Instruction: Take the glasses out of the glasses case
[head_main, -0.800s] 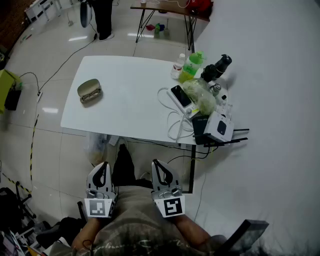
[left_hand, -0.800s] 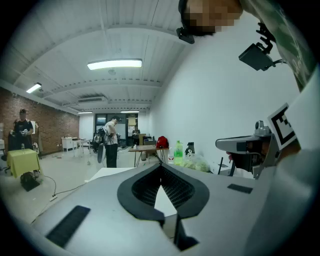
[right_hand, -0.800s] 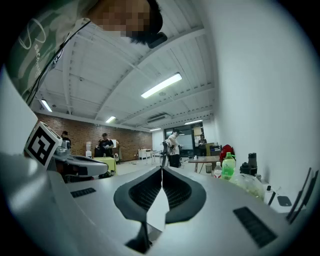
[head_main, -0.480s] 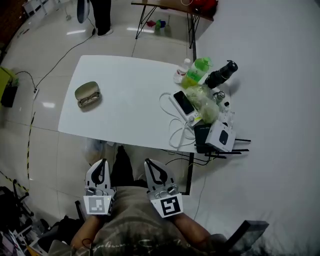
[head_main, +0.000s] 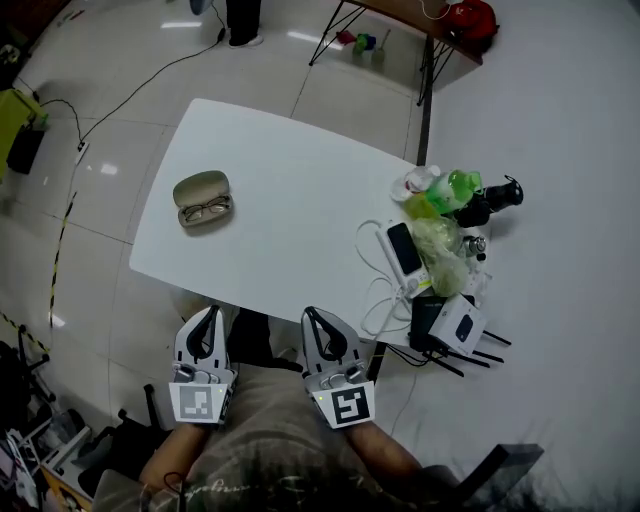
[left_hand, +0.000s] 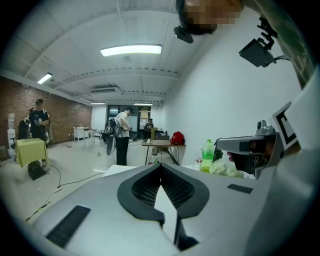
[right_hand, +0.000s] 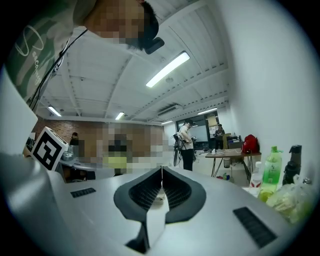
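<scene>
**Tools.** Grey two-jaw left gripper (head_main: 210, 314), low and left of centre in the head view: jaws pressed together tip to tip, nothing between them. Grey two-jaw right gripper (head_main: 311, 316), low centre: jaws likewise pressed together, holding nothing. Both are held close to the person's body, below the near edge of the white rectangular table (head_main: 300, 190).

**Hazards (judged).**
- Neither gripper can take anything until its jaws spread. Arriving with them pressed together would only nudge the open olive-beige oval hard-shell glasses case (head_main: 200, 186).
- The glasses case looks light and sits near the table's left edge. A one-sided pull on the dark thin-rimmed glasses (head_main: 211, 211) could drag it along or push it toward that edge unless the other gripper steadies it.
- The frame is thin. A pinch on a lens or a poor hold on the rim could let it slip, or the glasses could tilt and catch on the case wall.

**Location of task item.**
- The glasses lie inside the tray half of the glasses case, lid swung back toward the top of the frame.
- The case is in the upper left of the head view, on the table's left part.
- It is well apart from both grippers, almost straight up-frame from the left gripper, and up and to the left of the right gripper.
- The left gripper is the nearer one.

**Other.** Green plastic bottle (head_main: 458, 185), black phone (head_main: 403, 248) and white looped cable (head_main: 377, 300) are at the right of the frame, well apart from the case.
</scene>
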